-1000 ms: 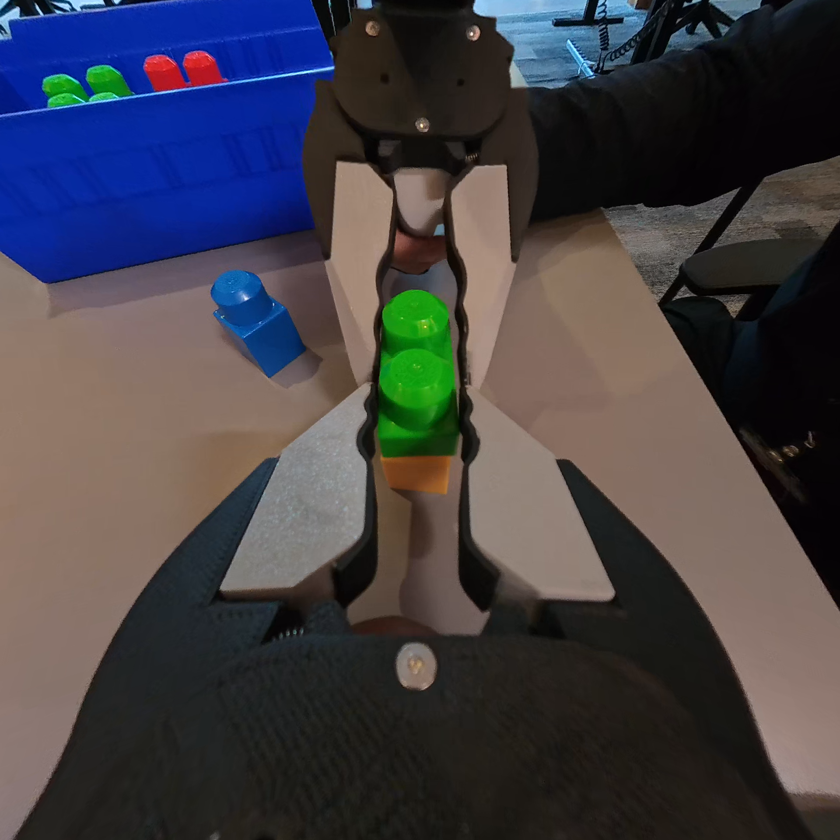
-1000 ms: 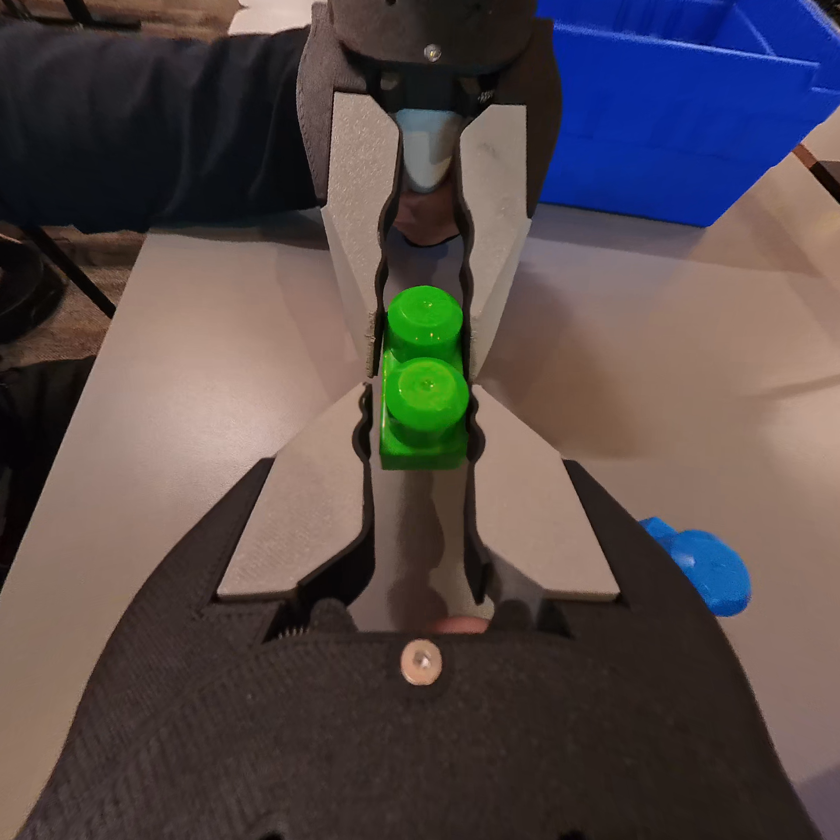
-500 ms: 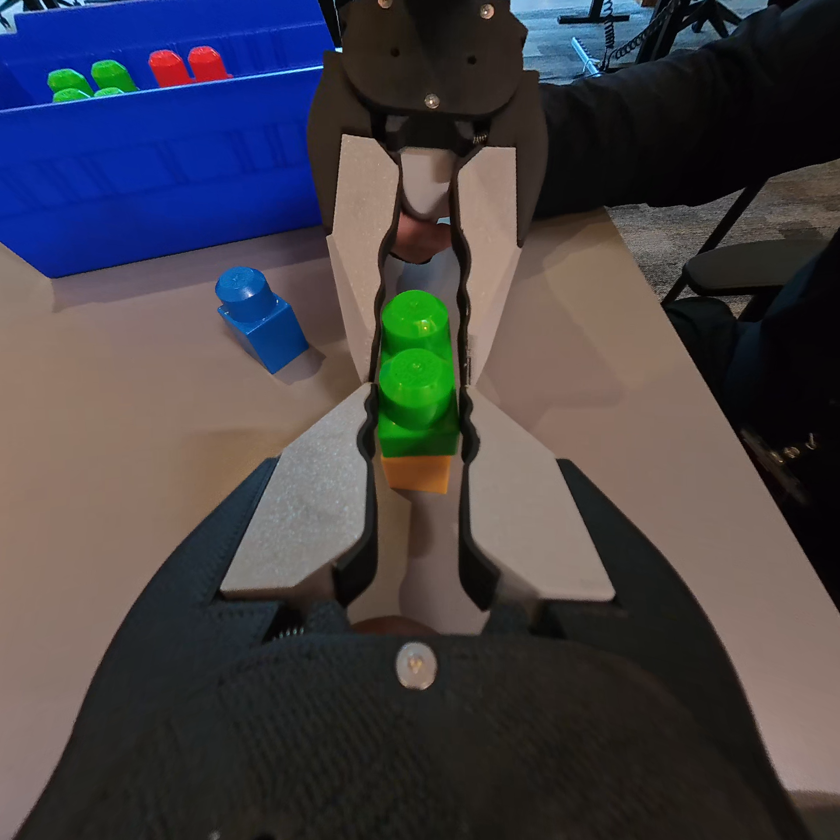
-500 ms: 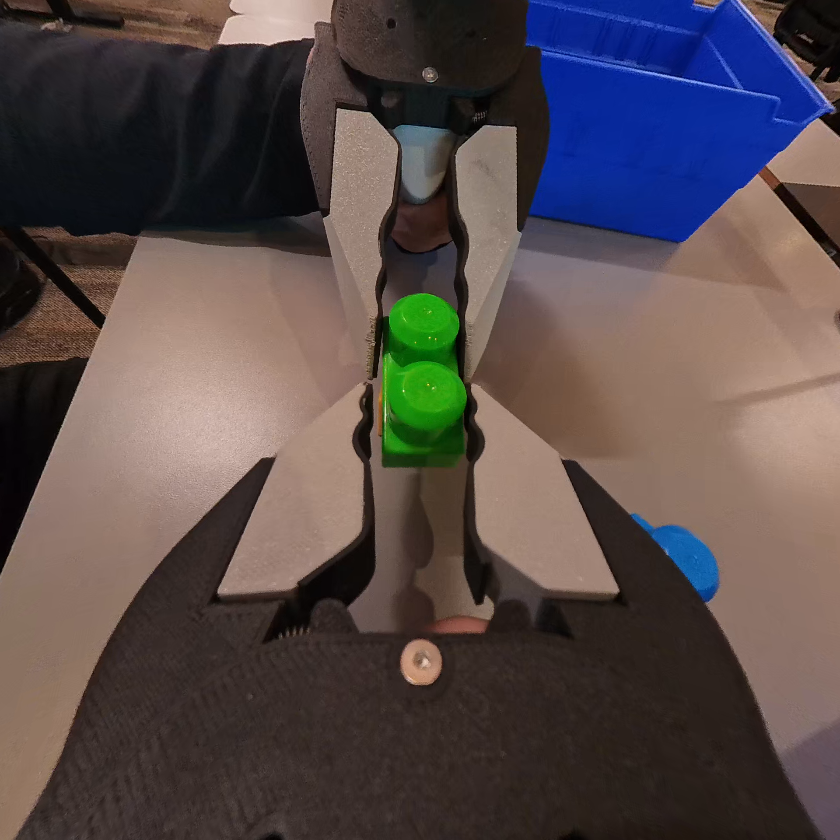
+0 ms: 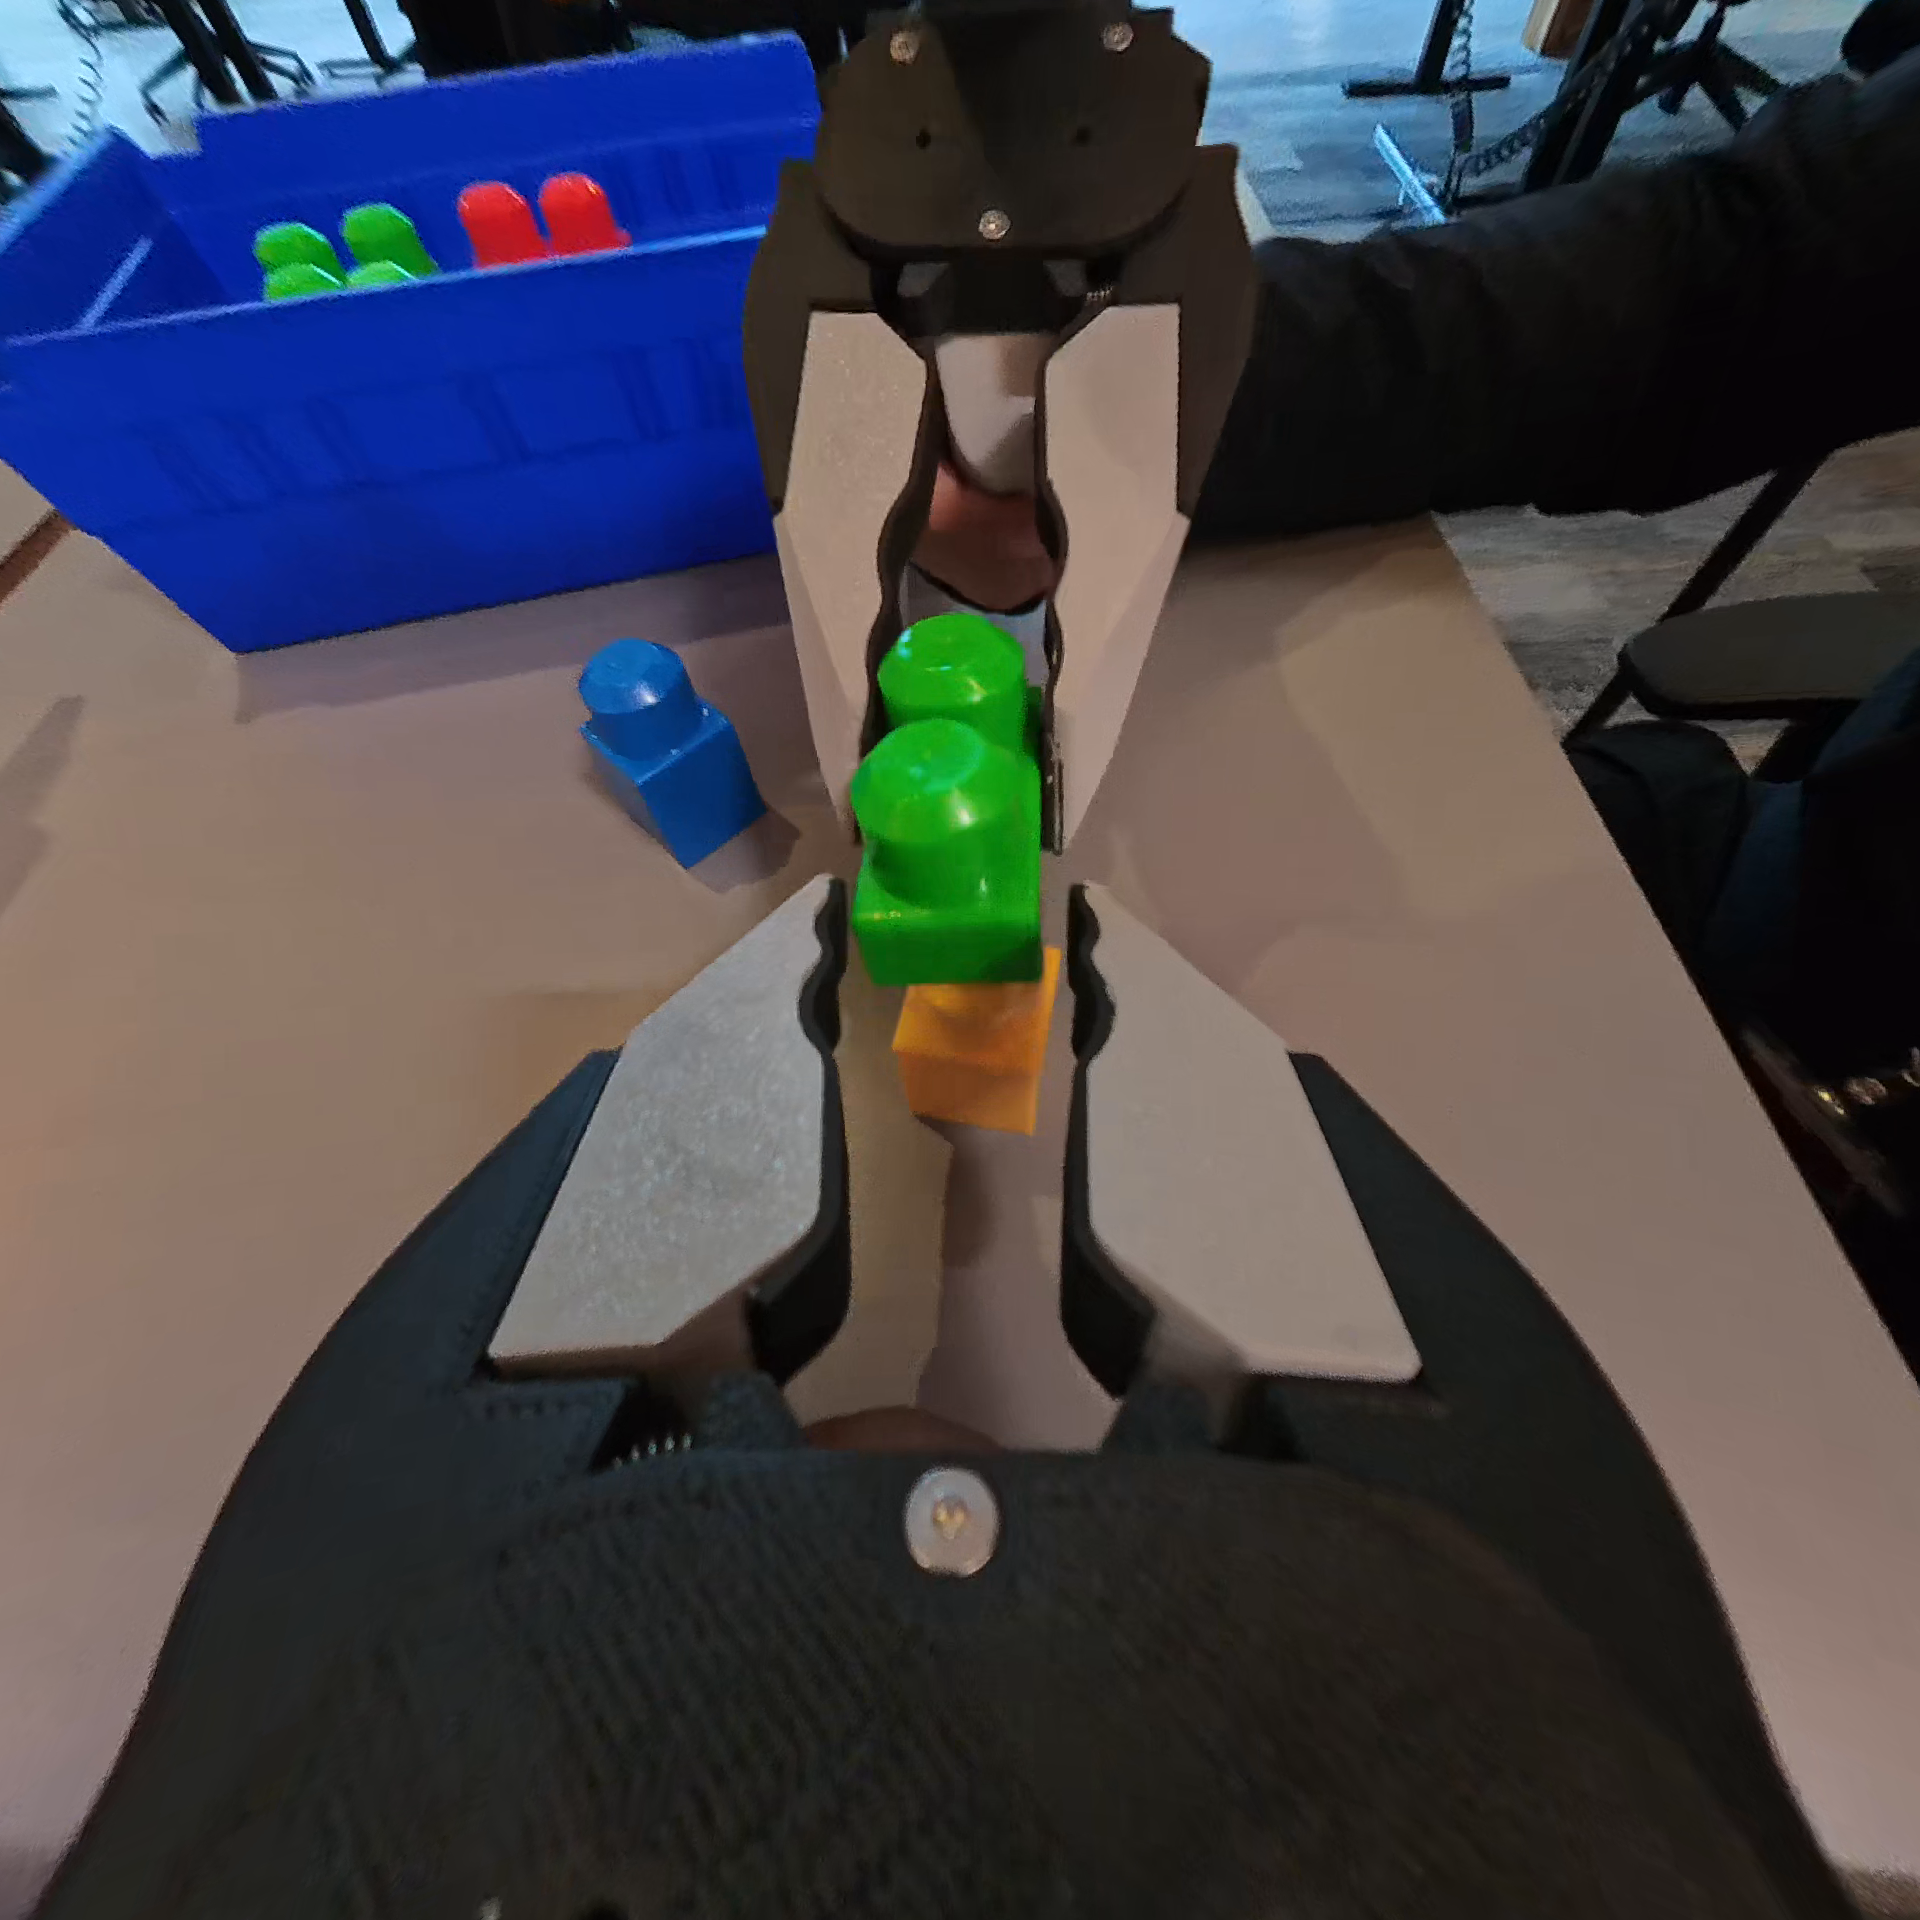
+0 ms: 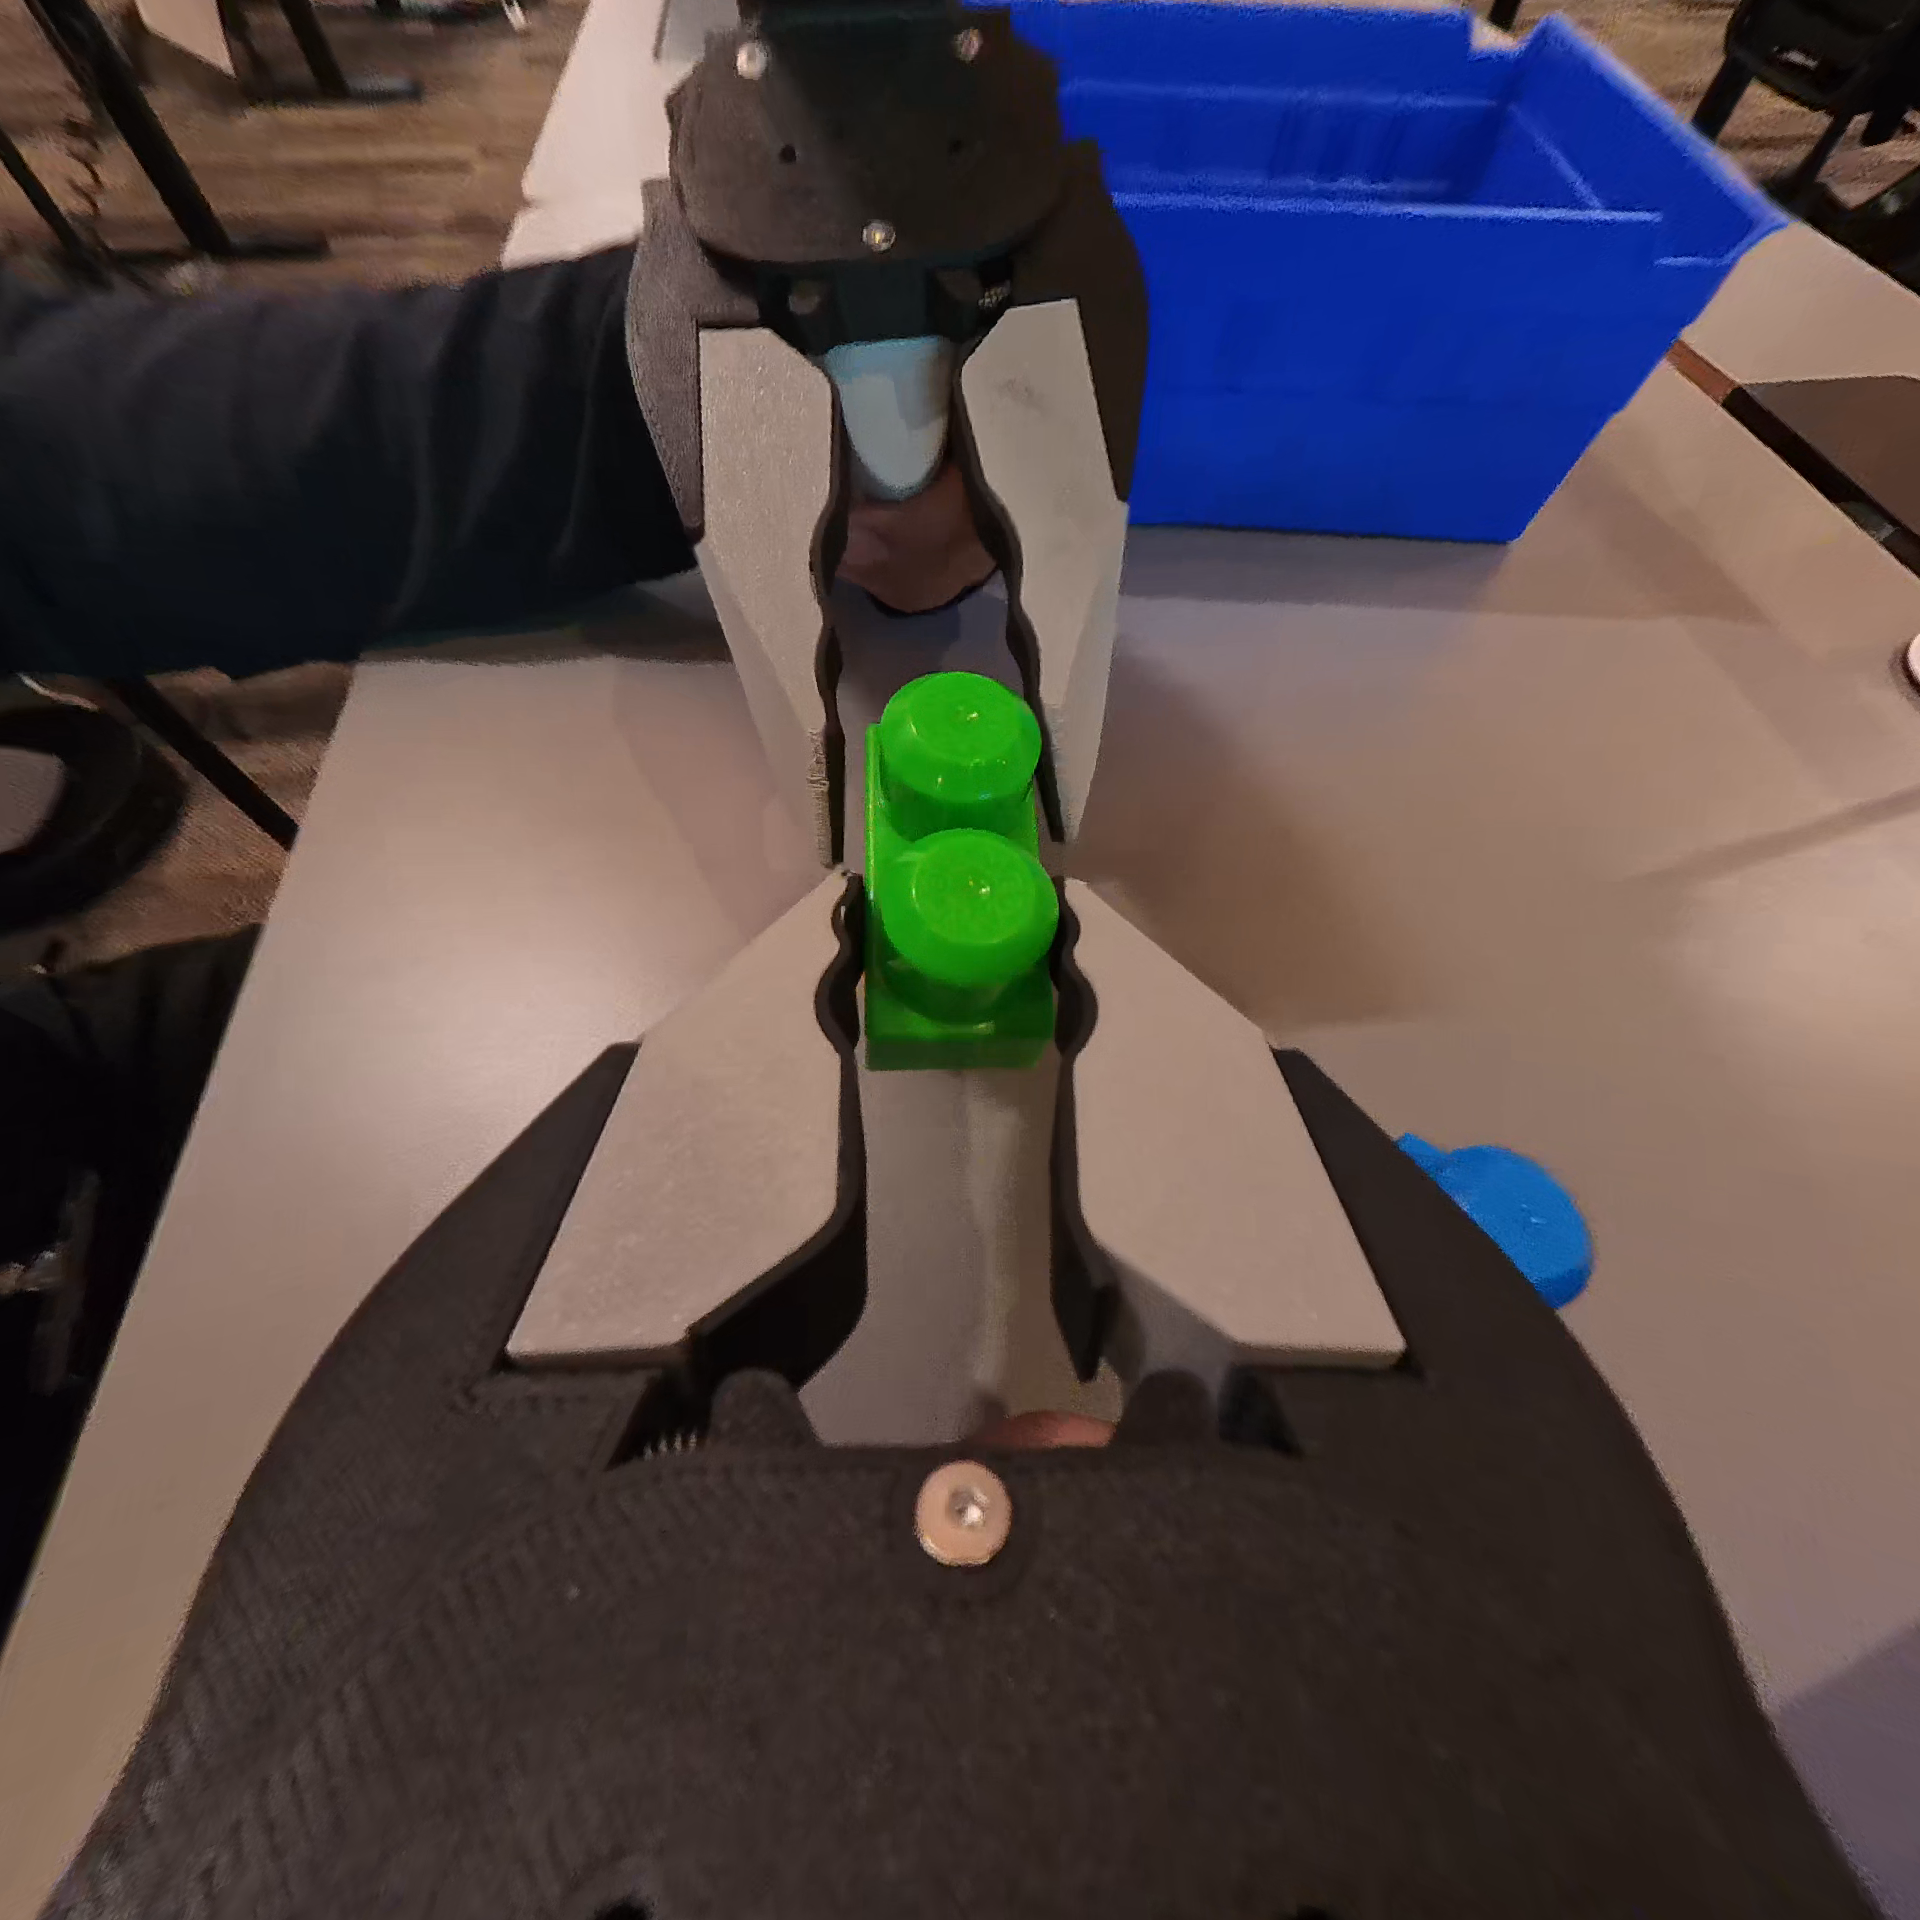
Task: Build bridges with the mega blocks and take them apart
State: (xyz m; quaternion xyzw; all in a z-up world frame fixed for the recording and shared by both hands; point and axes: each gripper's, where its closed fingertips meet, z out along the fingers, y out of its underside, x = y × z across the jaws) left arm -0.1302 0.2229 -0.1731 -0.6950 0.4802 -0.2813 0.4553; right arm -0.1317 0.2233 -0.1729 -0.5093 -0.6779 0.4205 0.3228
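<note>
A green two-stud block (image 5: 945,831) is gripped at its far end by my right gripper (image 5: 956,790), which faces me in the left wrist view. In the right wrist view my right gripper (image 6: 956,904) is shut on the green block (image 6: 961,935), both pads on its sides. My left gripper (image 5: 953,914) is open. An orange block (image 5: 971,1049) stands on the table between its fingers with a gap beside it. The green block hangs tilted just above the orange one. The left gripper (image 6: 940,821) shows opposite in the right wrist view, spread around the far stud.
A blue single-stud block (image 5: 675,758) lies on the table (image 5: 312,1039) to the left; it also shows in the right wrist view (image 6: 1507,1216). A blue bin (image 5: 395,436) at the back holds green (image 5: 332,255) and red (image 5: 535,218) blocks. A dark sleeve (image 5: 1507,312) reaches in from the right. My two grippers' fingertips are within a few centimetres of each other.
My left gripper has opened and let go of the stack. My right gripper has closed on the green block, which has lifted and tilted off the orange block.
</note>
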